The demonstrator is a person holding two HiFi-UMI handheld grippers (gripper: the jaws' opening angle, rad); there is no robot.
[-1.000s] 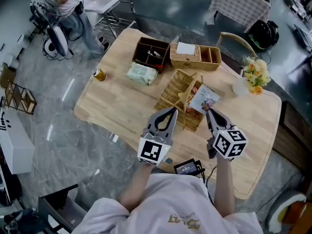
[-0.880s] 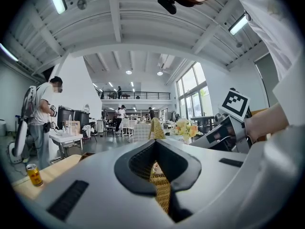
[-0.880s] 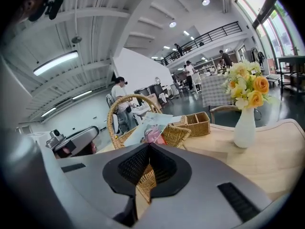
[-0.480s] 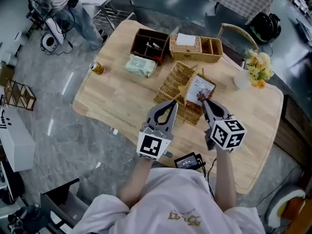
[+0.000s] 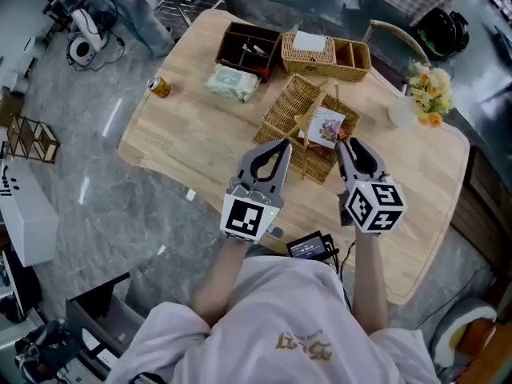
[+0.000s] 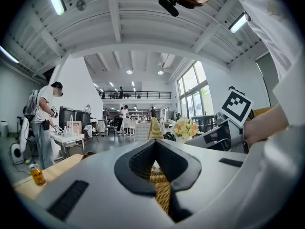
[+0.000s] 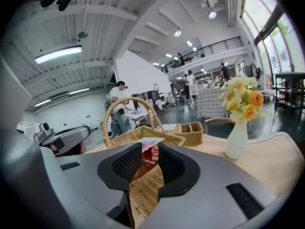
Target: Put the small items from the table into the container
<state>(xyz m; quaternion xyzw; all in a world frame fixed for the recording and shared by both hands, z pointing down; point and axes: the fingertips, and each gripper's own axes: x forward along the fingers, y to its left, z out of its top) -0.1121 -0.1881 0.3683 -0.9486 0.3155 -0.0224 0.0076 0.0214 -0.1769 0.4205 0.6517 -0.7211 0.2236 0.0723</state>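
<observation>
Head view looks steeply down on a pale wooden bench [image 5: 200, 146] with a wicker basket [image 5: 290, 122] and its arched handle at mid-frame. A small white packet [image 5: 326, 126] with a printed picture lies inside the basket, toward its right side. The right claw [image 5: 350, 146] hovers at the basket's lower right rim. Its jaws are opening and spread clear of the packet, which shows just past their tips in the right gripper view. The left claw [image 5: 280, 146] pinches the basket's lower left rim, wicker filling the narrow slit between its jaws. Higher in the frame sit a green wipes pack [image 5: 234, 82], a drinks can [image 5: 160, 86], a dark divided box [image 5: 248, 45] and a wicker tray [image 5: 324, 54]. A vase of flowers [image 5: 422, 94] stands at the right.
</observation>
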